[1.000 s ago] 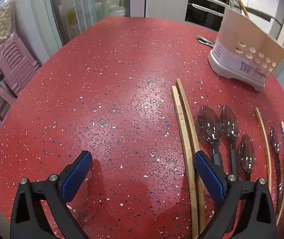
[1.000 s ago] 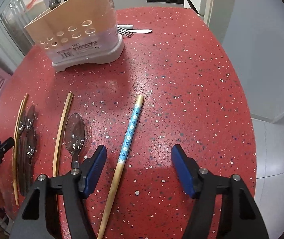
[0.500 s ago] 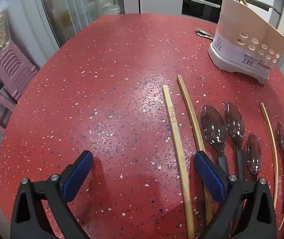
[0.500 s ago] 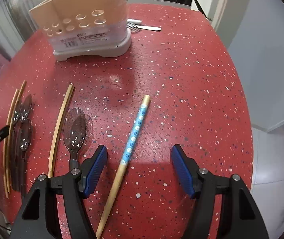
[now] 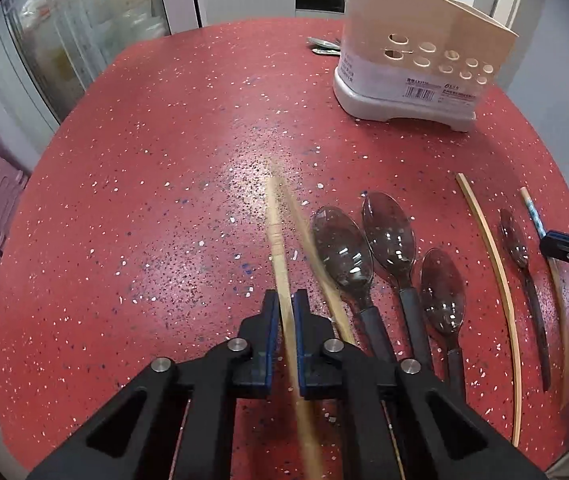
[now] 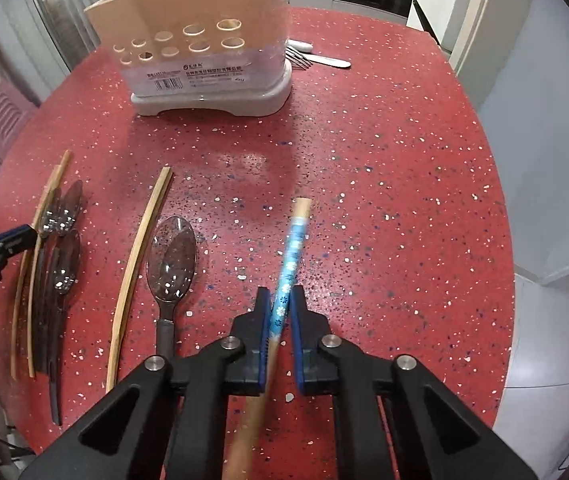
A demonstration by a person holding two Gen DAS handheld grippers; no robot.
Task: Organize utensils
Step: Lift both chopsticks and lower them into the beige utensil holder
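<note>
You are holding one chopstick in each gripper. The left gripper (image 5: 286, 312) is clamping a plain bamboo chopstick (image 5: 278, 240), its blue fingers (image 5: 271, 320) having just been closing onto it from fully apart; the stick is blurred and running forward over the red speckled counter (image 5: 164, 200). The right gripper (image 6: 280, 312) is pinching a blue flowered chopstick (image 6: 290, 260), its fingers (image 6: 262, 320) also having just been closing on it, with the tip reaching out over the counter.

In the left wrist view, counting what is lying on the counter: a second bamboo chopstick (image 5: 324, 264) just right of the gripped one, three large clear grey spoons (image 5: 388, 236) side by side, another bamboo chopstick (image 5: 492, 264), and one smaller dark spoon (image 5: 518, 240) beside it. That is four spoons and, with the two you are gripping, five chopsticks in view.

The beige utensil holder (image 5: 416, 56) with round holes is standing at the far side of the counter, well apart from the row. A stick and a dark utensil head are poking out of its top; you cannot tell more of its contents. A fork and another metal piece (image 6: 316, 58) are lying just behind it.

Compared with a second ago, both pairs of fingers are now closed rather than spread, and the left bamboo chopstick is sitting apart from its neighbour instead of against it.
</note>
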